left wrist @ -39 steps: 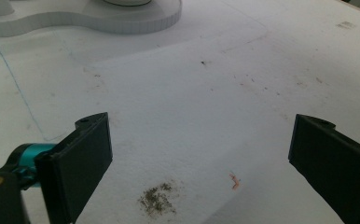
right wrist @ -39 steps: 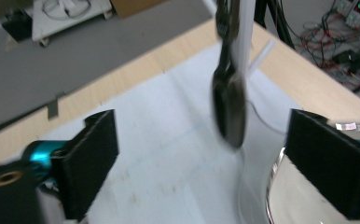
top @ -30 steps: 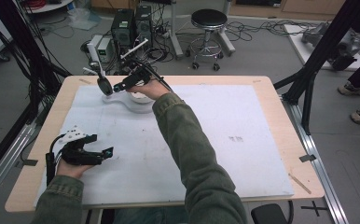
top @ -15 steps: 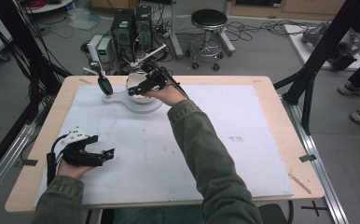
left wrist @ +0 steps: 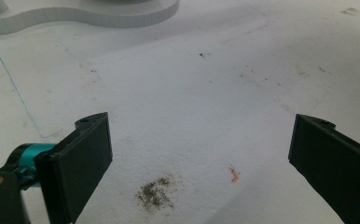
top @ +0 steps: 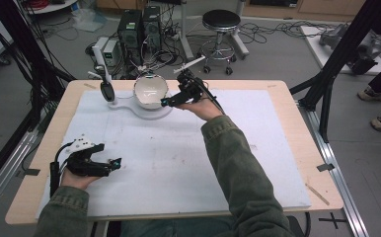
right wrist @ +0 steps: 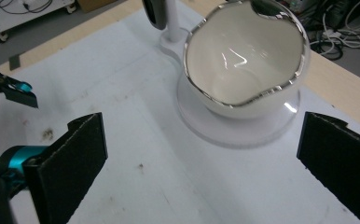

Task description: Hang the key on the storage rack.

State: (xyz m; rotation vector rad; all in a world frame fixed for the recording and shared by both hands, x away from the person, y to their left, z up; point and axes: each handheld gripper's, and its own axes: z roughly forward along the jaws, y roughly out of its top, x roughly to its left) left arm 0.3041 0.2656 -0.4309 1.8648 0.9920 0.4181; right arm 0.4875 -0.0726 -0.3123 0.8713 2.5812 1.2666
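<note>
A: Where is the bowl?
B: On the white stand, far table edge, beside the right gripper, jaws apart.
A: Obstacles?
B: A black-headed post. Left gripper, jaws apart, sits over open mat.

white bowl with silver rim, white stand, black jaws

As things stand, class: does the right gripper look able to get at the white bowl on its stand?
Probably yes: the right gripper hovers open beside the white bowl, nothing between them; the left gripper rests far off.
</note>
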